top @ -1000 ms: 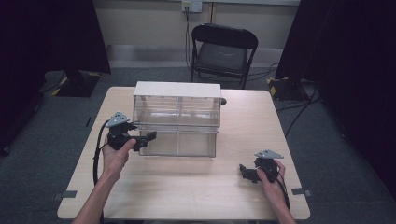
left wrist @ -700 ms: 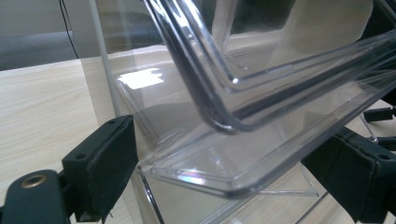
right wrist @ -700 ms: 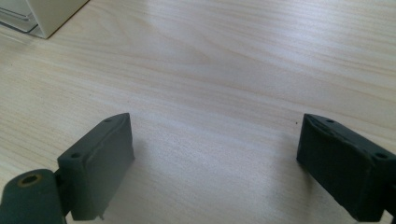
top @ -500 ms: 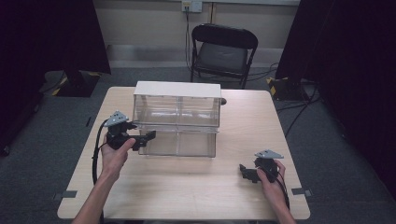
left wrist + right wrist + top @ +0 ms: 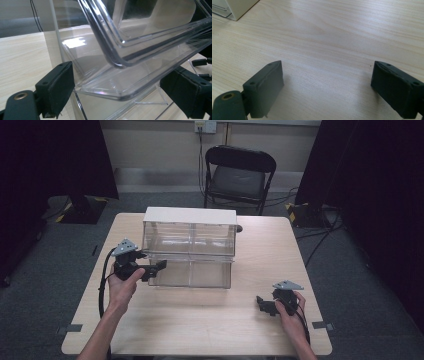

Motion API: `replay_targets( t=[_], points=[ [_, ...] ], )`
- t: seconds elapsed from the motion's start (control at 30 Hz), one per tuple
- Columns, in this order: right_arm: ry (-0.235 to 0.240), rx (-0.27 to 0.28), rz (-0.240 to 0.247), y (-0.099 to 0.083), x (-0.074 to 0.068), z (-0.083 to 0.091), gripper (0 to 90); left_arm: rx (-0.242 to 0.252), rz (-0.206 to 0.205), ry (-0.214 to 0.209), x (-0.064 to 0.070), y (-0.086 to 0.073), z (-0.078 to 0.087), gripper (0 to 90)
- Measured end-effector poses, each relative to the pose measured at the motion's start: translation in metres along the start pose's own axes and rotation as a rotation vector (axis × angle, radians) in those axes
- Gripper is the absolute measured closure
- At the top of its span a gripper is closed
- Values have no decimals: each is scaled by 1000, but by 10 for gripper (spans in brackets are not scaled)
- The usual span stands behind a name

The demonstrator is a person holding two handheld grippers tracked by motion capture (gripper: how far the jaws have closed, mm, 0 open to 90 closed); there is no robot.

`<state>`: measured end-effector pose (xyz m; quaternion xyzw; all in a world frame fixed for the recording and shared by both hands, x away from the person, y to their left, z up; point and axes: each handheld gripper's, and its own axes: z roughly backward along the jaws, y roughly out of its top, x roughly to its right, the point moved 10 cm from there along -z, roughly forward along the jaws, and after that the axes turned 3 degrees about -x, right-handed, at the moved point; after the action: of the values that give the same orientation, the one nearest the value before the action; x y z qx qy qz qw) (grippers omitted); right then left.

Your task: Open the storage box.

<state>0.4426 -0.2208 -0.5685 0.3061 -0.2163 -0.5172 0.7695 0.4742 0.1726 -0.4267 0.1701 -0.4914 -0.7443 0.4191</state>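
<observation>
2 grippers are barely shifting: left gripper (image 5: 159, 266) staying spread around the clear drawer (image 5: 130, 82), right gripper (image 5: 261, 303) resting released on the tabletop (image 5: 210, 320).

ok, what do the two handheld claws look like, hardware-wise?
Both are black. The left claw and right claw each carry a grey three-cornered plate on top and trail a black cable. Their jaws are blocky black pads with small screw holes. Forearms are bare, no sleeves.
</observation>
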Motion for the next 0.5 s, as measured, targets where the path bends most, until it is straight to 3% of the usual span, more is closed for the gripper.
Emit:
replay_targets(
  t=[0.5],
  points=[
    [0, 0, 0, 0, 0, 0, 102, 2, -1, 2, 0, 0, 1, 135]
  ],
)
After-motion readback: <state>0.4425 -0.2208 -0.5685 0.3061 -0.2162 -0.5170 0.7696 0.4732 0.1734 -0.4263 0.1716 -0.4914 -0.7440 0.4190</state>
